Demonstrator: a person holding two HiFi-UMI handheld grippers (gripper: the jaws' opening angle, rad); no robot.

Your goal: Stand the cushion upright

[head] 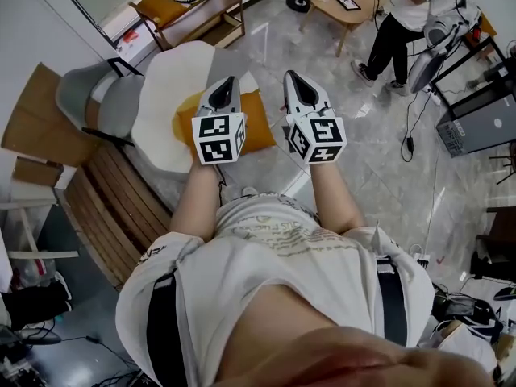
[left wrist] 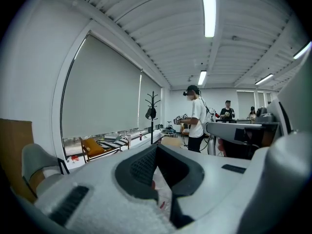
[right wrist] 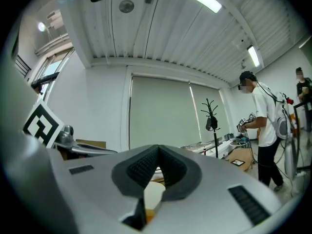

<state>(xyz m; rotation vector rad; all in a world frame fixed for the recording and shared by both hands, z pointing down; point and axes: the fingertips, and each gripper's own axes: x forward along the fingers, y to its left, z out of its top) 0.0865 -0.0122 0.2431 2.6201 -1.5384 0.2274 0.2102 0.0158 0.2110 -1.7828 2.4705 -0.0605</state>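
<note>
The cushion lies flat below me in the head view: a white, fried-egg-shaped pad (head: 173, 111) with an orange middle (head: 256, 127). My left gripper (head: 226, 82) is held over the orange part, its jaws shut with nothing between them. A hand's width to its right, over the grey floor by the cushion's edge, my right gripper (head: 291, 76) is shut and empty too. Both point forward and about level. In the left gripper view the shut jaws (left wrist: 157, 148) face the room. In the right gripper view a sliver of white and orange shows under the shut jaws (right wrist: 158, 148).
A grey chair (head: 95, 95) and cardboard (head: 32, 119) stand left of the cushion, a slatted wooden bench (head: 121, 204) below them. Further off are a wooden armchair (head: 193, 14), a low table (head: 348, 6), a standing person (head: 403, 22) and a computer tower (head: 477, 123).
</note>
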